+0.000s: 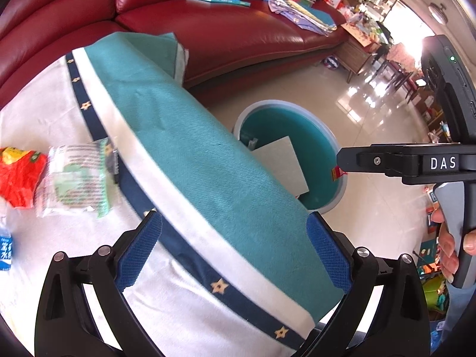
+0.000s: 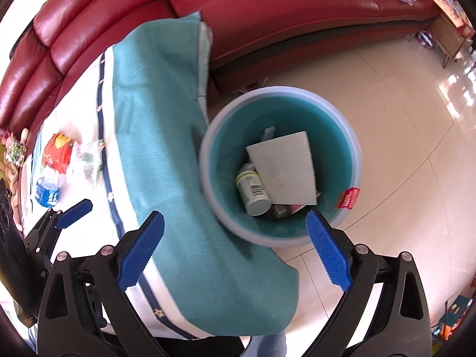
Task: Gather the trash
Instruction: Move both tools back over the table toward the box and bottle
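A teal bin (image 2: 342, 136) with a pale rim stands on the floor beside the table; it also shows in the left wrist view (image 1: 315, 136). Inside lie a white card (image 2: 282, 169), a small bottle (image 2: 253, 190) and other scraps. My right gripper (image 2: 235, 253) is open and empty above the bin's near rim. My left gripper (image 1: 232, 250) is open and empty above the table edge. On the table lie a red-orange wrapper (image 1: 17, 175), a clear green-printed wrapper (image 1: 77, 178) and a blue-labelled bottle (image 1: 6, 247); they also show in the right wrist view (image 2: 58, 151) (image 2: 86, 163) (image 2: 47, 192).
The table has a white cloth (image 1: 44, 110) with a teal overhang (image 1: 208, 154). A red leather sofa (image 1: 208, 23) curves behind it. A red tag (image 2: 348, 197) sticks on the bin's rim. Glossy tiled floor (image 2: 401, 119) lies to the right, with furniture further back.
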Tool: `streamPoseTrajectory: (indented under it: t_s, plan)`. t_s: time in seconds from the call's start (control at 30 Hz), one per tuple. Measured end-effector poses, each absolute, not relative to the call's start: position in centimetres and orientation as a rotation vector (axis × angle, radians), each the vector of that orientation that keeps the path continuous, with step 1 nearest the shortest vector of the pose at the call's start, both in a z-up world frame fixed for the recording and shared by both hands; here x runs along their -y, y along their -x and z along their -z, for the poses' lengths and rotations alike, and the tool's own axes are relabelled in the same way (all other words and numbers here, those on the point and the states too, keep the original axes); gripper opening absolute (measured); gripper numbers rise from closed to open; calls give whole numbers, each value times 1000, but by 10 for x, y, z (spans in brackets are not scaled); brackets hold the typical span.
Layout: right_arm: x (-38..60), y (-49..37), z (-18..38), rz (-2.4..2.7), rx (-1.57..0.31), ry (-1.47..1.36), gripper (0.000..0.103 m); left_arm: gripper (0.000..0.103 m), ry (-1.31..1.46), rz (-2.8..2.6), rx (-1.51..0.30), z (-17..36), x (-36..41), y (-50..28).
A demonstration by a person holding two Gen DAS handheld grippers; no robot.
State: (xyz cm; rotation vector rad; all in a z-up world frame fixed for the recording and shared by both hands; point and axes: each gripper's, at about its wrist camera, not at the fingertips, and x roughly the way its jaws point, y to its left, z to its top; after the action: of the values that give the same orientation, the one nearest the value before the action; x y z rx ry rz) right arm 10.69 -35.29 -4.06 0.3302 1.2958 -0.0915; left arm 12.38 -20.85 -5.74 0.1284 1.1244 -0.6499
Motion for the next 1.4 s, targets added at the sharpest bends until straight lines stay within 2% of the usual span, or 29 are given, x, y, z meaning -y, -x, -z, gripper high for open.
streamPoseTrajectory:
  t_s: [0.77, 1.13, 1.4]
  plan:
    - [176, -129, 23, -95, -1329, -128, 92, 99, 12, 356, -1065, 30, -5, -111]
    - [122, -197, 44, -141, -1386, 14, 92, 99, 2, 272, -1050, 28, -44, -139]
    - [86, -215, 62, -210, -1433, 11, 92, 99, -35, 232, -1068, 42, -66, -154]
